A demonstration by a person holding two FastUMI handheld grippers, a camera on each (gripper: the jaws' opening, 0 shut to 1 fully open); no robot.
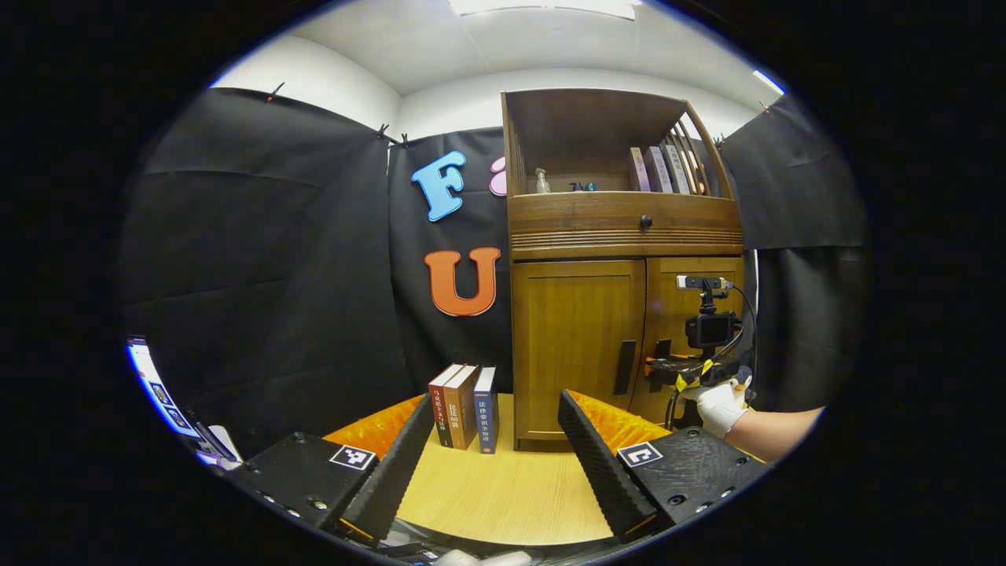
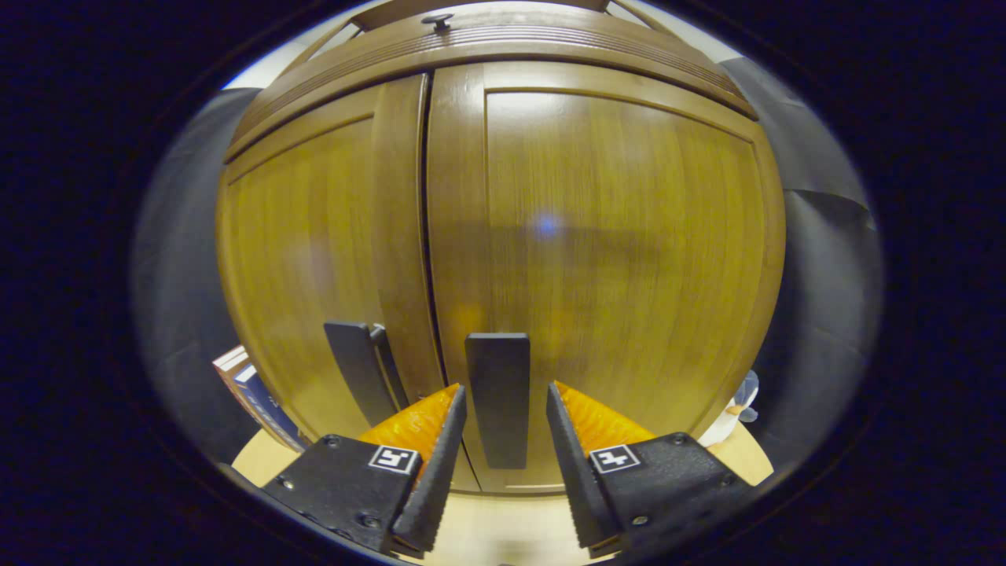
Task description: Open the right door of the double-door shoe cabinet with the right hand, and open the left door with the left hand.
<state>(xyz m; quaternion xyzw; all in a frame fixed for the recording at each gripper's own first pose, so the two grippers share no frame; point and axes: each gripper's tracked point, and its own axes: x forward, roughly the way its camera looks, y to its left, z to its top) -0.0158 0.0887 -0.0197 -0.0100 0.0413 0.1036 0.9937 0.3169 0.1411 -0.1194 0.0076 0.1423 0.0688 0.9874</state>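
Clearly two doors [image 2: 550, 236], two handles [image 2: 497, 397]

books [image 1: 465, 406] beside left door [image 1: 578, 346], open tabletop [image 1: 503, 495] before cabinet

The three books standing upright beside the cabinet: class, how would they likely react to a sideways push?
The three books stand on end, unsupported, so they probably topple like dominoes. They look rigid, likely sliding easily on the smooth table.
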